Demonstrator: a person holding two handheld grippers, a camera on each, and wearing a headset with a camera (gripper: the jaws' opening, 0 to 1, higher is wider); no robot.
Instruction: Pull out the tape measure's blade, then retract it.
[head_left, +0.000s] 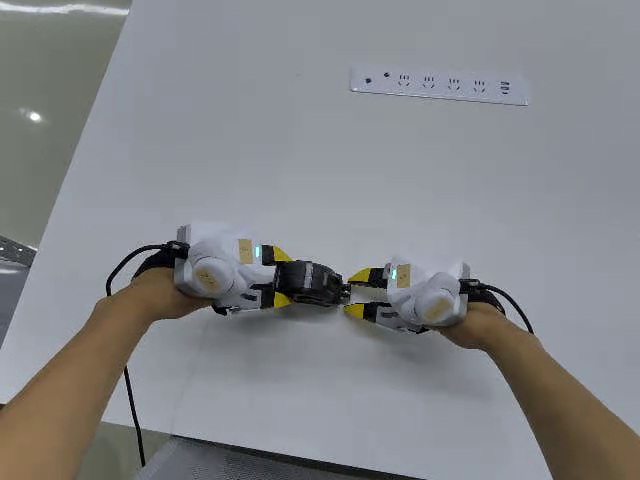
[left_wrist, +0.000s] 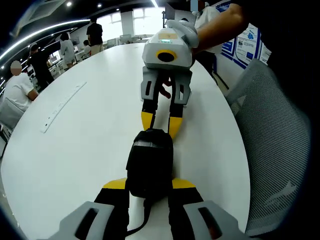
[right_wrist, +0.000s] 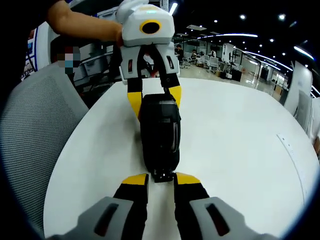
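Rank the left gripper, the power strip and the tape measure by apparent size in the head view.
1. left gripper, bulkiest, but near the camera.
2. power strip, long, thin, farther off: close call.
3. tape measure, smallest.

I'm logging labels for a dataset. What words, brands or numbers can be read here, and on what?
No text is legible.
tape measure: black case, no readable marking.
wall posters: blue print, too blurred.
power strip: marks too small.

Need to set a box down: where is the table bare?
Bare table lies between the power strip and the tape measure. Crowded mid-table, where the left hand-held gripper and right hand-held gripper meet it.
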